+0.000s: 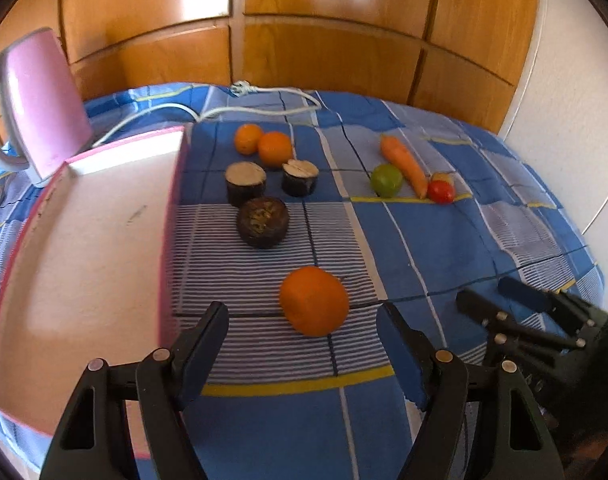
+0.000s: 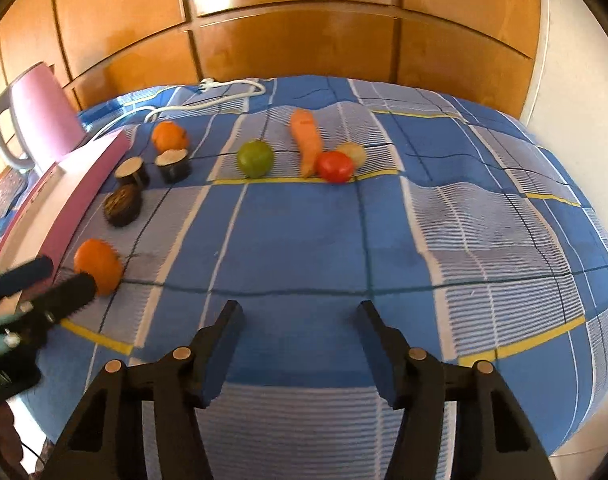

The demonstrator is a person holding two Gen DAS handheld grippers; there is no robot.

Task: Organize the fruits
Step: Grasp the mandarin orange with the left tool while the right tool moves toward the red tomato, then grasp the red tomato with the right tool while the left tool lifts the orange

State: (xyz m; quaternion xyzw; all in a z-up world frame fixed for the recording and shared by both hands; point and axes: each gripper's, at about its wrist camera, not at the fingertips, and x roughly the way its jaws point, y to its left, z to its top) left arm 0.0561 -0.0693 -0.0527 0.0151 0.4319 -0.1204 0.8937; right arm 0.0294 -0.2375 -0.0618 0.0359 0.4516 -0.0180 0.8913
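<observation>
A: On the blue checked cloth [image 2: 304, 236], near edge, we have the left gripper [image 1: 302, 322] spread wide, holding nothing, with the near orange [image 1: 314, 301] sitting just ahead of its tips and between their lines. Not touching either finger, as far as we can tell.

B: Agreed. We read that as lining up for a pick. The orange lies apart from the other two oranges [image 1: 264, 145], which sit together at the far end beside the pink-rimmed tray [image 1: 92, 240]. Our guess is that like goes with like.

A: Right gripper [image 2: 300, 322]?

B: Also released, empty, hanging over bare cloth, well apart from any fruit. We take it as waiting its turn.

A: Three dark cut rounds [image 1: 260, 200] are clustered between the lone orange and the orange pair. The far-right cluster holds the green fruit [image 2: 255, 159], carrot [image 2: 308, 142], red tomato [image 2: 335, 166] and a pale round thing [image 2: 353, 153] behind it. They look sorted by kind already, though that is our judgement.

B: What differs by view: the left wrist shows the tray's white floor and how squarely the orange sits ahead of the open fingers. The right wrist shows the left gripper from the side, its tips hard by the orange, whether touching we cannot tell, and it separates the pale thing from the tomato more clearly.

A: Both catch the pink kettle [image 1: 44, 100] and white cord [image 1: 224, 110] at the back, clear of the work.
</observation>
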